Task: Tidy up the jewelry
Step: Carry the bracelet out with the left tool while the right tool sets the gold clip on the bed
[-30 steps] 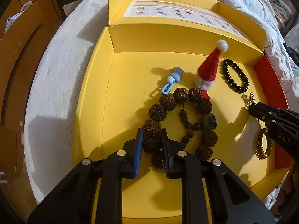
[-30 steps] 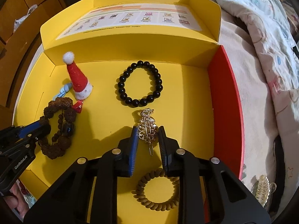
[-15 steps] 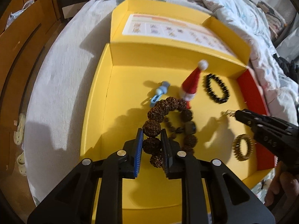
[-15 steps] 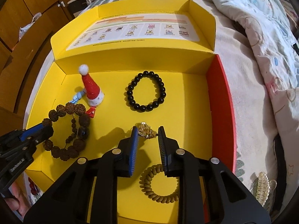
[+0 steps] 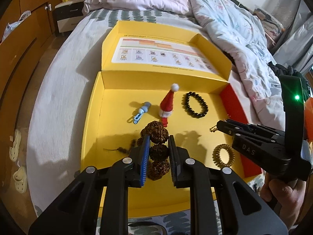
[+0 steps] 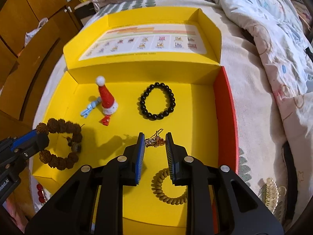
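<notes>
On the bed, the open yellow cardboard box (image 6: 203,117) with one red side wall holds the jewelry. At its left, the left gripper (image 5: 157,156) is clamped on the bracelet of large, knobbly brown seed beads (image 6: 58,143), whose loop hangs from the pads clear of the box floor. Next come the small pale-blue plastic clip (image 6: 90,107) and, just beside it, the red felt Santa hat with a white pompom (image 6: 106,99), upright. Near the middle lies the ring of glossy round black beads (image 6: 157,103). The right gripper (image 6: 155,143) pinches the spiky gold metal brooch (image 6: 154,140) between narrowly parted pads, above the coiled tan spiral hair tie (image 6: 169,186). Compared with a second ago, both grippers sit higher: the seed bracelet and brooch, then resting on the floor, are now lifted.
</notes>
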### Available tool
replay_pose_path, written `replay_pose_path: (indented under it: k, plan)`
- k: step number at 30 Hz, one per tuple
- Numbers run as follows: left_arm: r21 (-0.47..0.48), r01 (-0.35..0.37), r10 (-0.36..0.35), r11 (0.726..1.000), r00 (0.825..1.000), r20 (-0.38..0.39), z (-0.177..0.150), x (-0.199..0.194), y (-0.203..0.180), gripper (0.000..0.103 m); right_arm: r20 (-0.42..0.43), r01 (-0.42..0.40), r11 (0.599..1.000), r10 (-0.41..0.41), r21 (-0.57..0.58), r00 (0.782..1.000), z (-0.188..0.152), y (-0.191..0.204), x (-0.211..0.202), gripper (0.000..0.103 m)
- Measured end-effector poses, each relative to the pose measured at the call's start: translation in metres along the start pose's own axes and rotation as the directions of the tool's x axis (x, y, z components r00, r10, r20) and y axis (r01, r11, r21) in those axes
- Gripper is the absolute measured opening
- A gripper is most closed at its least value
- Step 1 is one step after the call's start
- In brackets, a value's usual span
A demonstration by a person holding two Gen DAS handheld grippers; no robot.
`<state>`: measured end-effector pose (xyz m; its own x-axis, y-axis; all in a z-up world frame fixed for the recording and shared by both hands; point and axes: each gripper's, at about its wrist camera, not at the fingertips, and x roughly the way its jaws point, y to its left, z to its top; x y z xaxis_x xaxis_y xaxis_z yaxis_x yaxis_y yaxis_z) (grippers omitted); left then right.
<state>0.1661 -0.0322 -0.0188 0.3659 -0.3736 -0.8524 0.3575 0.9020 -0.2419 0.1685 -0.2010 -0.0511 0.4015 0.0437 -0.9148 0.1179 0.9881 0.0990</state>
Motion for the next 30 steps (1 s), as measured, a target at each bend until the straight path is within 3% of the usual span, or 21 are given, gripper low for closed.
replay_pose_path:
  k: [18, 30]
  plan:
    - [0.014, 0.034, -0.035, 0.999, 0.996, 0.082, -0.007, -0.055, -0.012, 0.019, 0.053, -0.011, 0.999, 0.012, -0.031, 0.999, -0.016, 0.008, -0.054, 0.023]
    - [0.046, 0.065, -0.07, 0.997, 0.991, 0.11, -0.042, -0.101, -0.035, 0.019, 0.082, 0.014, 1.0, -0.013, -0.013, 0.997, -0.067, -0.02, -0.11, 0.023]
